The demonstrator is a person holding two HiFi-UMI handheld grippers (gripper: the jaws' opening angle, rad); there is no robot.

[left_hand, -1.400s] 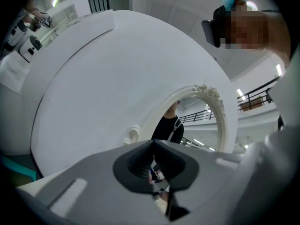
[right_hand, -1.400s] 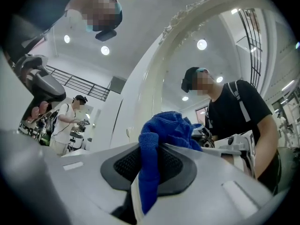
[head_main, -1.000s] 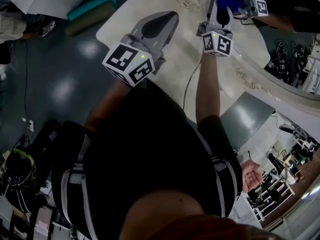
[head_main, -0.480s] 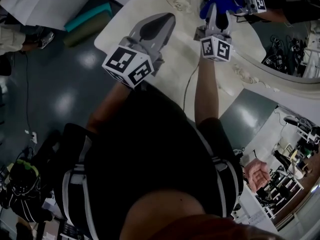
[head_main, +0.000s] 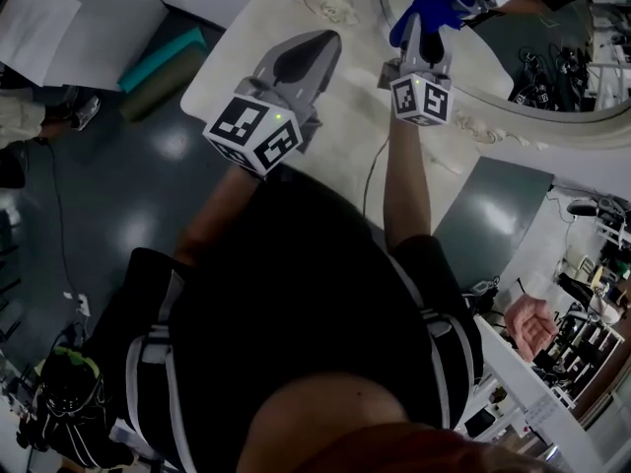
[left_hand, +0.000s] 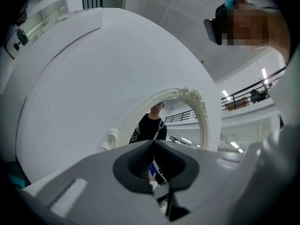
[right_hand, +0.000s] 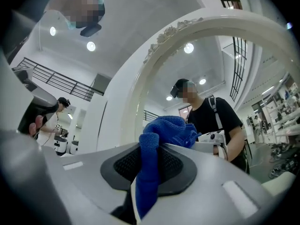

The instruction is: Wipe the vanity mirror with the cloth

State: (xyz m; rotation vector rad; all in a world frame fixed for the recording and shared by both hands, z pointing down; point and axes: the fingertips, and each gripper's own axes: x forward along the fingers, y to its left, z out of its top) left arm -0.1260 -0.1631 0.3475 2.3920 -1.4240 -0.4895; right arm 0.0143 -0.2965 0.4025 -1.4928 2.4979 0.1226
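Your vanity mirror (head_main: 552, 62) is cut off by the head view's top and right edges. Your body hides the worktop's (head_main: 246, 37) near edge. The cloth's (right_hand: 161, 128) lower end vanishes between your right tongs' (right_hand: 149, 149) jaws.

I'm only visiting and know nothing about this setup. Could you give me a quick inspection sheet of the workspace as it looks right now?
Surface: white vanity top, bare between the two grippers.
Job's things: oval mirror in an ornate cream frame; blue cloth bunched at the mirror's edge, contact with the glass unclear.
Clutter: nothing seen on the vanity top.
Grippers: right gripper shut on the blue cloth; left gripper shut, holding nothing, over the vanity top.
Cables: one thin cable hanging beside the right forearm.
Surroundings: glossy dark floor; teal and olive rolls lying on it; another person's hand at the right.
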